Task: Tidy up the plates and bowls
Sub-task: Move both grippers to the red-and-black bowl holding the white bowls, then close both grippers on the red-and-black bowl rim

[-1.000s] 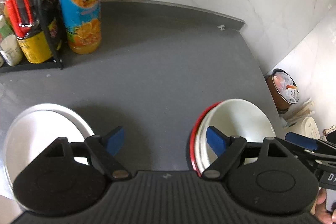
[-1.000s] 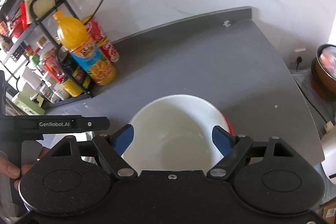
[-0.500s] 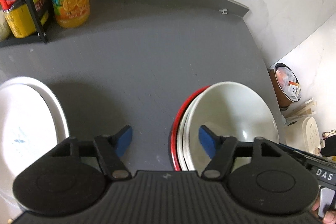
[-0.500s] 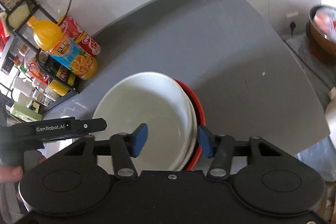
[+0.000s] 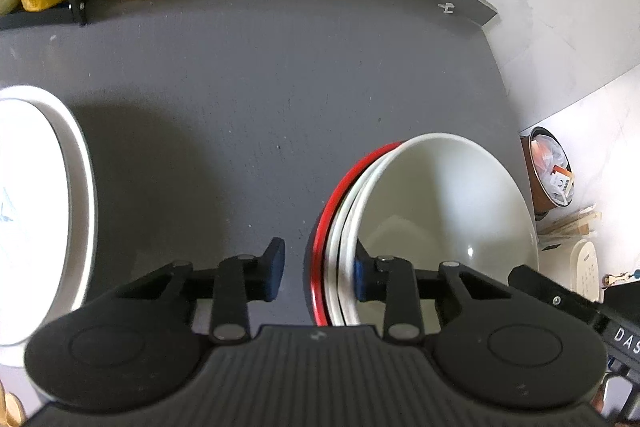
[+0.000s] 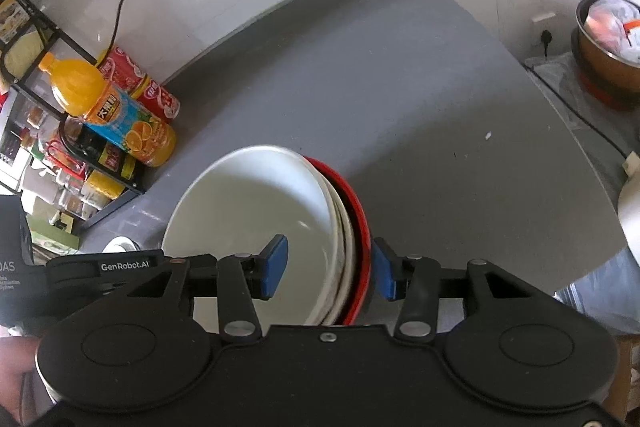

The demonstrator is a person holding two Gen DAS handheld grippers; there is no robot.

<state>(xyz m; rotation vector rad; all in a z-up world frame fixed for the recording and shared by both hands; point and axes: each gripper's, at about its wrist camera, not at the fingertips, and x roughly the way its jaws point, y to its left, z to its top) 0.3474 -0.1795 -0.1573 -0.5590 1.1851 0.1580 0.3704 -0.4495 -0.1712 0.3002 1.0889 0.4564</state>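
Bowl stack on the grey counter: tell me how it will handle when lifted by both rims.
The bowl stack looks rigid, glossy ceramic, so probably slippery and breakable. Three nested bowls sit visibly offset, so they may shift. Likely heavy for rim-only grips from the left gripper and right gripper.

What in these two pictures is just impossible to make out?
- Near rim of the stacked bowls: both views, hidden behind the tongs' black bodies.
- How many white bowls sit in the red bowl: rims overlap; cannot tell.
- White plate: left view, cut off by the left edge.
- Rack bottle labels: right view, too small.
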